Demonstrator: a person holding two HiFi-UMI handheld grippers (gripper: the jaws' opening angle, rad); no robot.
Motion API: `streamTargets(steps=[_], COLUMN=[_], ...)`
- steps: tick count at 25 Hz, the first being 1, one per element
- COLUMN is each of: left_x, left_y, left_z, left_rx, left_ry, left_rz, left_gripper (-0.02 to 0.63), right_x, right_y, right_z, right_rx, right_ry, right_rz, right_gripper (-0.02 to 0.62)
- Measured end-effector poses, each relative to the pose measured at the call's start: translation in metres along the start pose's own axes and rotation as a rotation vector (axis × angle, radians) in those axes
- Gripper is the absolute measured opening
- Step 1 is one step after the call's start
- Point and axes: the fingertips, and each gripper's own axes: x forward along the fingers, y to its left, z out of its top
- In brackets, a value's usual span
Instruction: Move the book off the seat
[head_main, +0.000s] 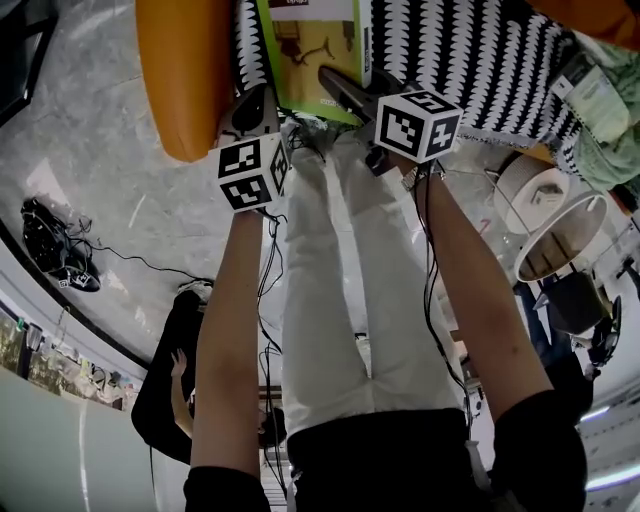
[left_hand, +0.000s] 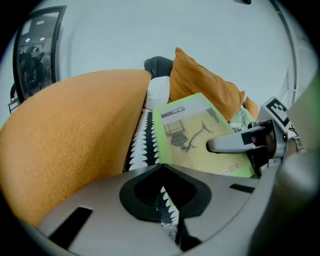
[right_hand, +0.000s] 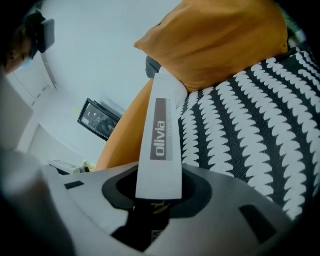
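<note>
A yellow-green book (head_main: 315, 50) lies on the black-and-white patterned seat cushion (head_main: 480, 60), next to the orange armrest (head_main: 185, 70). My left gripper (head_main: 262, 108) is at the book's near left corner. In the left gripper view its jaws (left_hand: 167, 200) stand almost together, with the book's (left_hand: 200, 135) corner running in between them. My right gripper (head_main: 340, 85) reaches over the book's near edge, one finger (left_hand: 235, 142) lying across the cover. In the right gripper view the jaws (right_hand: 157, 192) are shut on the book's white spine (right_hand: 162, 130), printed "olivia".
An orange pillow (left_hand: 200, 85) leans at the back of the seat. My legs in white trousers (head_main: 350, 300) stand before the seat. Cables and a black object (head_main: 50, 250) lie on the pale floor at left; round white shades (head_main: 560, 235) sit at right.
</note>
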Motion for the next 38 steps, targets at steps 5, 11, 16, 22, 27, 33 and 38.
streamTargets(steps=[5,11,16,22,27,33,38], left_x=[-0.02,-0.055,-0.081,-0.127,-0.178,-0.246,-0.292], left_y=[-0.029,-0.029,-0.057,-0.072,-0.077,-0.095,-0.123], left_z=[0.031,0.083,0.122,0.169,0.2,0.241,0.275], left_rx=[0.014,0.029,0.04,0.08,0.096,0.153,0.215], left_ry=[-0.066,-0.163,-0.249,-0.352,-0.419,-0.52,-0.584], left_rz=[0.021,-0.001,-0.016,-0.033,-0.03,-0.044,-0.069], left_gripper=[0.009,0.009,0.009,0.009,0.009,0.009,0.009], right_x=[-0.039,-0.051,-0.094,-0.139,-0.176,-0.217,-0.253], right_y=[0.003,0.048,0.063,0.103,0.151,0.209,0.256], right_z=[0.028,0.054,0.077,0.115,0.14,0.163,0.186], right_rx=[-0.062,-0.122,-0.136,-0.204,-0.226,-0.242,-0.292], right_ry=[-0.05,-0.103,-0.189,-0.305,-0.424,-0.535,-0.598], right_rz=[-0.044,-0.076,-0.145,-0.182,-0.19,-0.199,-0.189], right_gripper=[0.132,0.132,0.132,0.132,0.132,0.13,0.13])
